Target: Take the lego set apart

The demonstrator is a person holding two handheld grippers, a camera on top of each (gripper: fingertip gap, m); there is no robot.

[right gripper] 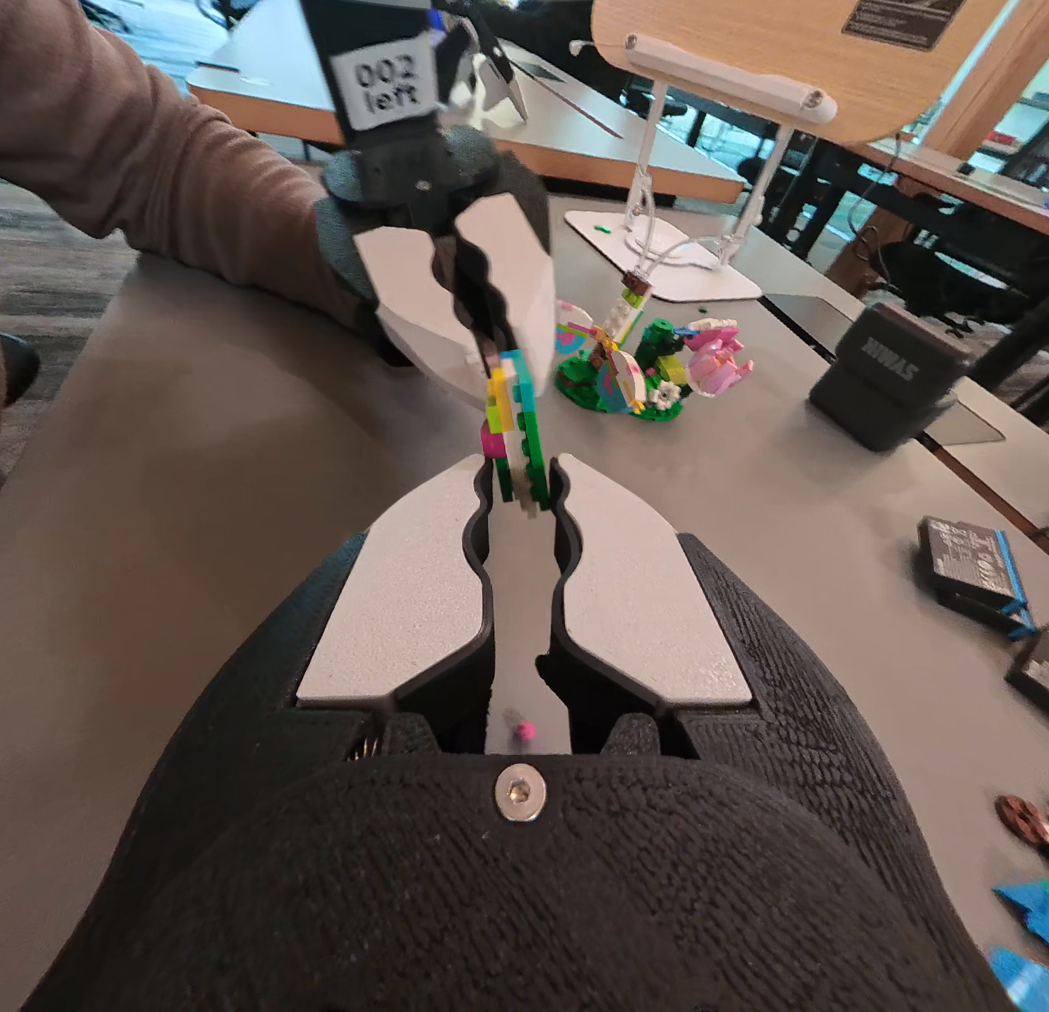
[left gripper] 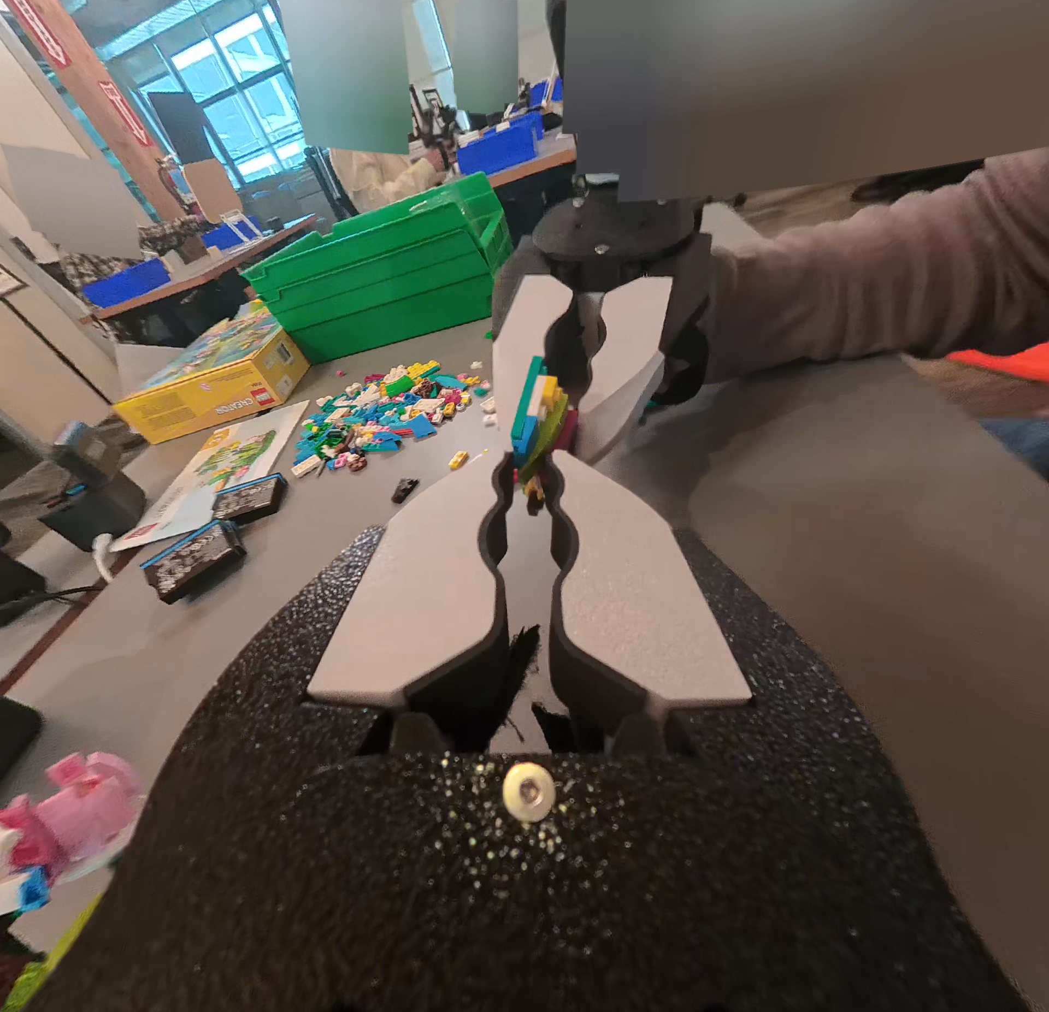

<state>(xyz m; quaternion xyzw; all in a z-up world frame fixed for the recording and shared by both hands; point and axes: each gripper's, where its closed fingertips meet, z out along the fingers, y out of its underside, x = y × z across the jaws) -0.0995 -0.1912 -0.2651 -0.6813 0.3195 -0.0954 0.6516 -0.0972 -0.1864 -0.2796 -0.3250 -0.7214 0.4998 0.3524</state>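
A small lego assembly [left gripper: 536, 417] of teal, white, yellow, lime, magenta and green plates is held upright in the air between both grippers. My left gripper [left gripper: 529, 470] is shut on its lower end in the left wrist view. The right gripper [left gripper: 567, 426] comes from above and clamps its other end. In the right wrist view the same assembly [right gripper: 513, 434] sits between the tips of my right gripper [right gripper: 520, 465], and the left gripper [right gripper: 494, 355] pinches its far end. A larger lego flower build [right gripper: 624, 372] stands on the grey table [right gripper: 738, 502] behind.
A pile of loose bricks [left gripper: 386, 411], a yellow lego box [left gripper: 215, 383], a booklet [left gripper: 227, 463], black packs [left gripper: 193, 559] and stacked green bins [left gripper: 386, 281] lie to the left. A white lamp stand [right gripper: 664, 264], a dark grey box [right gripper: 885, 377] and a loose pink stud [right gripper: 523, 731] are on the table. My two grippers' fingertips are within a few centimetres of each other.
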